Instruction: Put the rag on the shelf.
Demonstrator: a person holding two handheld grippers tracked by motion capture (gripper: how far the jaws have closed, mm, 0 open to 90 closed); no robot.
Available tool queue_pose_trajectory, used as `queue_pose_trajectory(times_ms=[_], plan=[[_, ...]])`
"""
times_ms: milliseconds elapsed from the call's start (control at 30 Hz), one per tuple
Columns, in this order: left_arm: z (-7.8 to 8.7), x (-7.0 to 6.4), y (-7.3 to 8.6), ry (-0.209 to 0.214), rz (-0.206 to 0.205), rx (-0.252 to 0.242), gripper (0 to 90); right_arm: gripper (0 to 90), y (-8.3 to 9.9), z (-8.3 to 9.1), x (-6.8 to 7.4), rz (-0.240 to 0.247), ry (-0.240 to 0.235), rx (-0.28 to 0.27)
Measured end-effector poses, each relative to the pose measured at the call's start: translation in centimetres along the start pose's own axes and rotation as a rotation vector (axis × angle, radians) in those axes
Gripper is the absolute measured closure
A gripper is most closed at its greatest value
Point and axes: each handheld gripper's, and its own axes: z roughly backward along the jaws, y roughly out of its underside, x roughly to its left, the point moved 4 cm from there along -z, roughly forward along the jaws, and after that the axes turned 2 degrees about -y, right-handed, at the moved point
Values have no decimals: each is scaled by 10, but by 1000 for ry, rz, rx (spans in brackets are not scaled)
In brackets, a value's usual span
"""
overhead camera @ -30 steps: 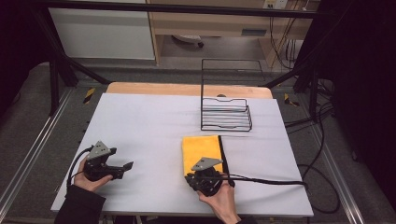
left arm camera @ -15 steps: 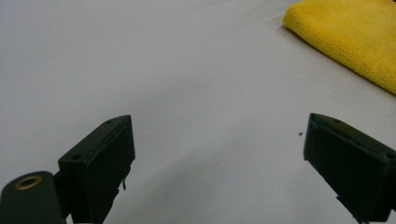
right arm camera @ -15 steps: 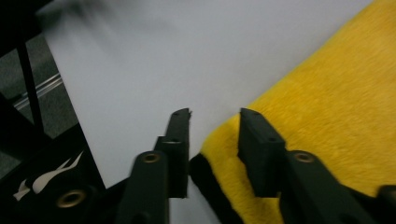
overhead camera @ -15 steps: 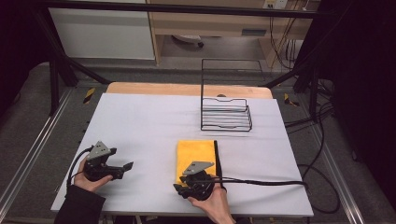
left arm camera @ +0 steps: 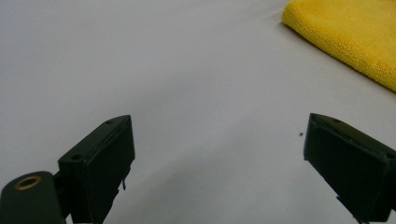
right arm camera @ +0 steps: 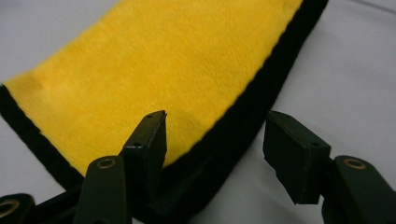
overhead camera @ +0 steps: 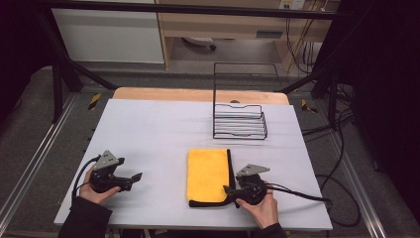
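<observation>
A folded yellow microfibre cloth (overhead camera: 208, 173) with a black border lay flat on the white-covered desk (overhead camera: 158, 129), near the front edge and a little right of the middle, its long side running away from the person. The black border ran along its right side and its near end. The right tool (overhead camera: 229, 189) was held low at the cloth's near right corner, pointing left toward it, with the person's right hand (overhead camera: 257, 203) wrapped around its body and a cable trailing off to the right. In the right gripper view that tool (right arm camera: 212, 140) had its jaws apart and straddling the black edge of the cloth (right arm camera: 154, 65): one jaw sat over the yellow pile just inside the border, the other over the bare desk just outside it; whether either jaw touched the fabric could not be told. The left tool (overhead camera: 136, 177) rested well apart from the cloth, near the desk's front left, held in the left hand (overhead camera: 96, 191) and pointing right. In the left gripper view its jaws stood wide apart over bare desk surface, with nothing between them, and a corner of the cloth (left arm camera: 350, 37) lay farther off at the upper right. A black wire rack (overhead camera: 240, 111) stood farther back on the desk, right of centre, clear of the cloth.
</observation>
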Motion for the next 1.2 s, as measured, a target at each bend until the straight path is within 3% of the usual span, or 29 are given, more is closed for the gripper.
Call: queue_pose_trajectory(times_ms=[233,500,700,867,1033,1200], plan=[[0,0,0,0,2,1,88,488,7,-4,0,-47,-32,2],[-2,-3,0,6,1,8,88,770,6,-1,3,-94,-75,18],[-2,-3,0,9,2,10,88,803,6,0,6,-155,-94,19],[-2,-4,0,8,-6,16,86,777,7,1,8,-154,-106,8],[-3,-9,-3,15,-13,17,76,598,7,1,3,-29,-58,-28],[-6,-16,-7,20,-18,23,64,435,1,4,-5,26,-41,-73]])
